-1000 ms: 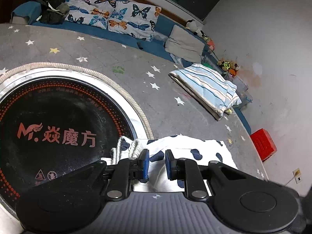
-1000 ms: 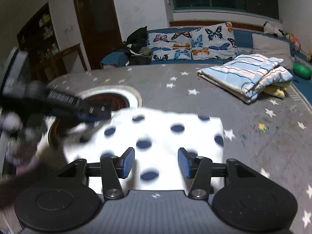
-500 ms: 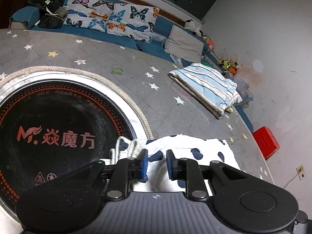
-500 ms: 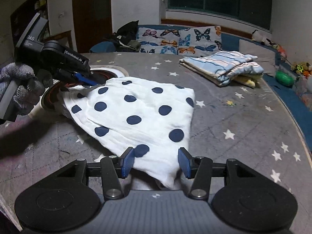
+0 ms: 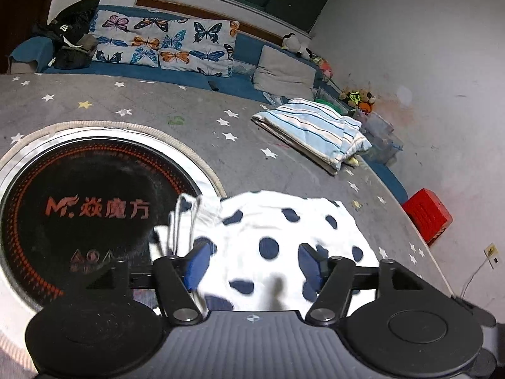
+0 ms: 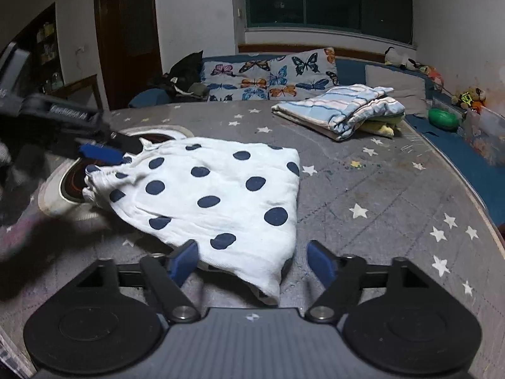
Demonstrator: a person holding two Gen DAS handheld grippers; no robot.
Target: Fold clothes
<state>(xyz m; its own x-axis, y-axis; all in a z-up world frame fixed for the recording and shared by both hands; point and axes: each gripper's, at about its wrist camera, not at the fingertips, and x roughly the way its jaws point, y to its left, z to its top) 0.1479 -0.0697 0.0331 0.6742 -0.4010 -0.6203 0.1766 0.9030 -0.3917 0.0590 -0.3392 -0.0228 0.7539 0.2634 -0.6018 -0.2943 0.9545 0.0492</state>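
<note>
Bench (image 6: 363,183), grey with star print, carried everything ahead of both tools. A round black hotplate (image 5: 88,202) was set into it, ahead-left of the left tool (image 5: 252,263).

Polka-dot garment (image 6: 221,195), white with navy spots, lay flat on the bench directly ahead of the right tool (image 6: 252,263), already doubled over. Its near hem corner sat between the right tool's fingers; its gathered strap end reached the hotplate rim beside the left tool. A striped folded pile (image 6: 341,112) lay well beyond, toward the sofa.

Both tools: jaws opening, standing wide. Cloth lay between each pair of fingers, but no pad pressed on it; garment judged released at both ends.

Handling judgement: thin woven cotton, light, limp, not slippery, not fragile. It would sag and crease wherever unsupported, so two simultaneous pinches are needed. Best holds: the doubled hem corners nearest the right tool, or the elastic gathered edge by the left tool, where layers are thickest.
</note>
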